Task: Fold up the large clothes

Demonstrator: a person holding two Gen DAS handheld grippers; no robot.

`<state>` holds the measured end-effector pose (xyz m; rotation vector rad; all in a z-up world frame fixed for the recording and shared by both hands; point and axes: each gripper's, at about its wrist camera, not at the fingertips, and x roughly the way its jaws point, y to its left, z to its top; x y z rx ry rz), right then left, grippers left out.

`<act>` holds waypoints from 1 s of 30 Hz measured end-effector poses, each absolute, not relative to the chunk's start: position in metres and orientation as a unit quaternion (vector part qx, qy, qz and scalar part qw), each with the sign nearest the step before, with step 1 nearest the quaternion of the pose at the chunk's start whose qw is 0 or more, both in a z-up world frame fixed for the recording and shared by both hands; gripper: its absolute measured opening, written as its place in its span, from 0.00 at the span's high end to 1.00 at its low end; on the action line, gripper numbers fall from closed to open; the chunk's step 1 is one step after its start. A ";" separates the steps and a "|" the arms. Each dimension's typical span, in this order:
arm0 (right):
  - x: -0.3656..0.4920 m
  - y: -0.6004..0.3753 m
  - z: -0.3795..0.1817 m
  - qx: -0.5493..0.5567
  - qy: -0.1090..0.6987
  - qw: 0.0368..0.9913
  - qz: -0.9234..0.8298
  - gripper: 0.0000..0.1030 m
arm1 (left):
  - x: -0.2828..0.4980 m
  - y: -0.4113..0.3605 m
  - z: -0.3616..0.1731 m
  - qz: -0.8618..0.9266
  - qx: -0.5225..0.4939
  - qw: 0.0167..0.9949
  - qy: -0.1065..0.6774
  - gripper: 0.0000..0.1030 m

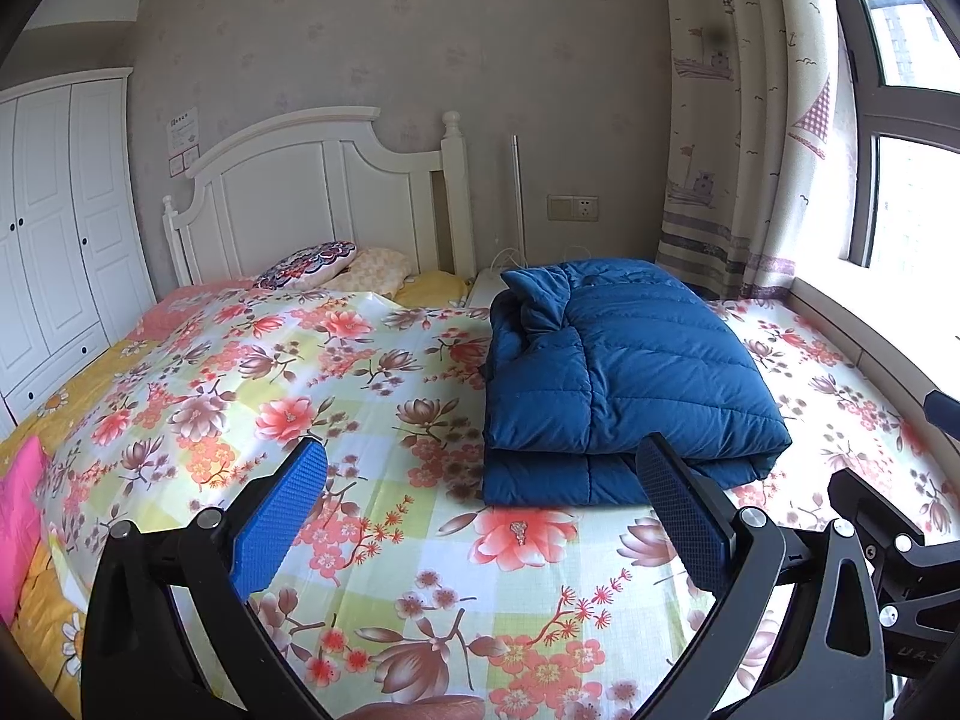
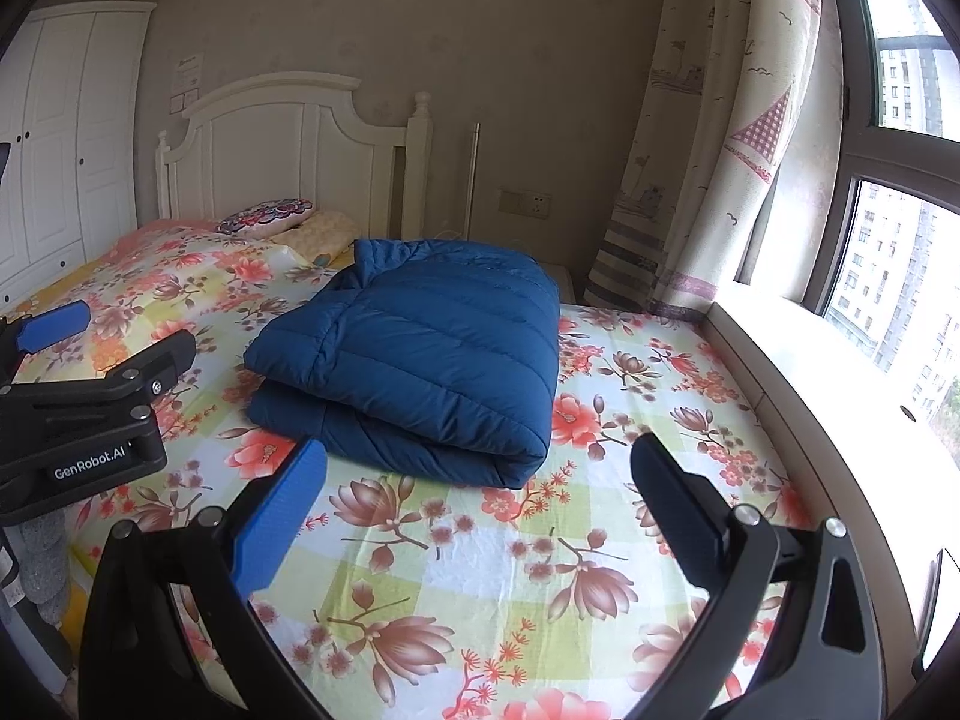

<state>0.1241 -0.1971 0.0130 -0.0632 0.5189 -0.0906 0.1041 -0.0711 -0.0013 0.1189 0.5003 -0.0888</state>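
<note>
A blue quilted down jacket lies folded into a thick rectangle on the floral bedsheet, collar toward the headboard. My left gripper hovers open just in front of its near edge, nothing between the blue pads. In the right wrist view the same folded jacket rests ahead of my right gripper, which is also open and empty, a short way back from the fold. The left gripper's body shows at the left of that view.
A white headboard and pillows lie at the far end. A white wardrobe stands left. Curtain and window sill border the bed on the right. A pink item sits at the left edge.
</note>
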 end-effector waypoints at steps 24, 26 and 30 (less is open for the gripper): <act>0.136 -0.191 -0.007 -0.038 0.283 0.958 -0.031 0.02 | 0.103 -0.066 -0.011 -0.080 0.054 0.967 0.235 0.04; 0.143 -0.195 -0.014 -0.037 0.294 0.955 -0.022 0.02 | 0.123 -0.062 -0.017 -0.094 0.070 0.956 0.271 0.04; 0.167 -0.248 -0.005 -0.014 0.309 0.950 -0.033 0.03 | 0.186 -0.013 -0.022 -0.069 0.066 0.941 0.325 0.04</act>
